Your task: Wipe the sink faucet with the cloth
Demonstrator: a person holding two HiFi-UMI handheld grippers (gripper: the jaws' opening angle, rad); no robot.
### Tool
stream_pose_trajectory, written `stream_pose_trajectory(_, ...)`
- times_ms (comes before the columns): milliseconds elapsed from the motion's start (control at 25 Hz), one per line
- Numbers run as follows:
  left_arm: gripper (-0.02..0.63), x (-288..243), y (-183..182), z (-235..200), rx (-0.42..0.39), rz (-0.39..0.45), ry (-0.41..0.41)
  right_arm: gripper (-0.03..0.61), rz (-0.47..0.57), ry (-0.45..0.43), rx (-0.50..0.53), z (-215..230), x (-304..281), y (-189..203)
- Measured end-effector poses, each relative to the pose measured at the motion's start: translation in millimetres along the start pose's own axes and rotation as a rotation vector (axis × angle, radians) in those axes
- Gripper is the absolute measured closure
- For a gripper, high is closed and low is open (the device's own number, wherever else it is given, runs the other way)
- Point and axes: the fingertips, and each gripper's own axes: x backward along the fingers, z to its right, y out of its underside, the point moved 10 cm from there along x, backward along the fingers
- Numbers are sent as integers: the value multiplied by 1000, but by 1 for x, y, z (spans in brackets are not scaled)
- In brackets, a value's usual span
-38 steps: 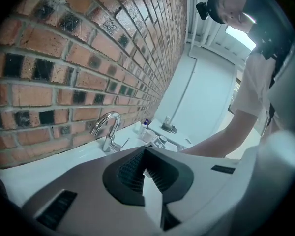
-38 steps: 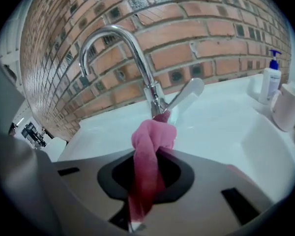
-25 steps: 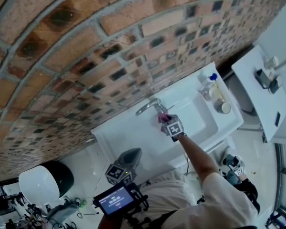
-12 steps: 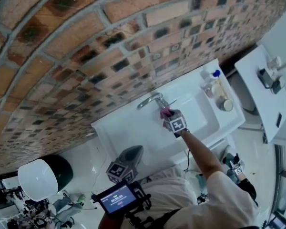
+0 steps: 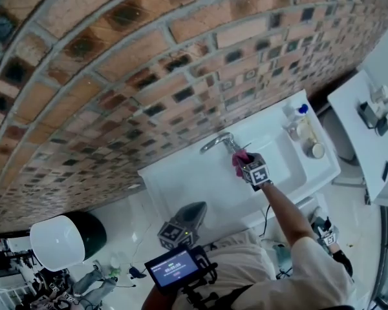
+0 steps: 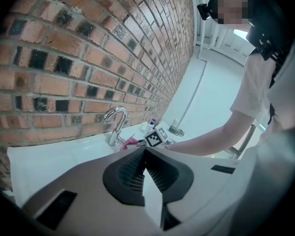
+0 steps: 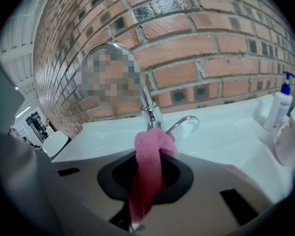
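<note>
We see the right hand-held gripper [image 5: 244,165] reached out over the white sink [image 5: 181,183], its jaws clamped on the pink cloth [image 5: 238,163]. In the right gripper view the cloth [image 7: 148,171] runs up between the two jaws as a long strip and ends in a bunched knot at the tips of that hand-held gripper [image 7: 154,149]. The knot is pressed against the foot of the chrome faucet [image 7: 150,109], just beside its thin side lever. The faucet [image 5: 218,141] stands at the back edge of the sink, close to the brick wall [image 5: 116,76], and its spout arches up and over toward the basin.

The left hand-held gripper [image 5: 195,208] is held low and close to the person's body, well apart from the faucet and short of the sink's front edge. In its own view the jaws [image 6: 144,154] meet at their tips with nothing between them. Beyond them we can make out the faucet [image 6: 115,123], a bit of the cloth [image 6: 130,142] at its base and the marker cube of the other gripper, with the person's bare forearm [image 6: 206,141] stretched toward it.

A white pump bottle [image 7: 280,103] with a blue top stands at the sink's right end – near the wall and well away from the cloth.
</note>
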Motion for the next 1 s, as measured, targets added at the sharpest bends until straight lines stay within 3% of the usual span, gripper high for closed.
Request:
stream_pose_trajectory(320, 620, 0, -1, 4, -1, 17, -1, 520, 31, 90, 131, 17, 14, -10)
stream_pose_trajectory(560, 620, -1, 1, 9, 16, 53, 0, 520, 72, 113, 146, 35, 32, -20)
stream_pose_trajectory(640, 620, -1, 6, 5, 4, 65, -2, 520, 118, 160, 102, 41, 43, -26)
stream_pose_trajectory(760, 620, -2, 8, 5, 4, 72, -1, 520, 267, 191, -60, 52, 77, -48)
stream_pose_trajectory(1000, 620, -3, 8, 2, 14, 104, -11, 520, 358, 138, 2, 31, 134, -79)
